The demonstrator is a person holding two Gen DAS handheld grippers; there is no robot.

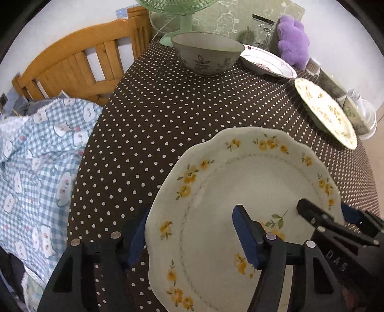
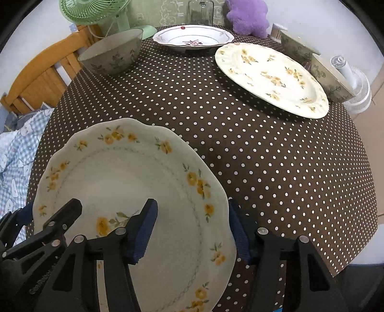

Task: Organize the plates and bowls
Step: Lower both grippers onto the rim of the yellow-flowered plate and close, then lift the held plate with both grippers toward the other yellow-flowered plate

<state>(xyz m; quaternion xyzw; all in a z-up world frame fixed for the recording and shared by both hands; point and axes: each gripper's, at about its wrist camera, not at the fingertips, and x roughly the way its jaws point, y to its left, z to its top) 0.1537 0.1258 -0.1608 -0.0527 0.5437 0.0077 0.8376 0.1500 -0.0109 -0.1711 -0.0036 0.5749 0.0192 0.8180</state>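
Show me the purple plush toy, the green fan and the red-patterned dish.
Purple plush toy (image 2: 248, 15), right wrist view, middle of its body.
Green fan (image 2: 90, 9), right wrist view, its grille.
Red-patterned dish (image 2: 192, 36), right wrist view, its inner well.

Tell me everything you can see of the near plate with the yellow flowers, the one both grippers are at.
The near plate is a wide, glossy white plate, ceramic by its look, with a scalloped rim, clusters of yellow flowers around the border and a thin grey ring inside; it is empty. It sits at the near edge of the dotted tablecloth. The left gripper straddles its left rim and the right gripper its right rim, one finger above the plate and one outside. Whether the pads press on it cannot be told.
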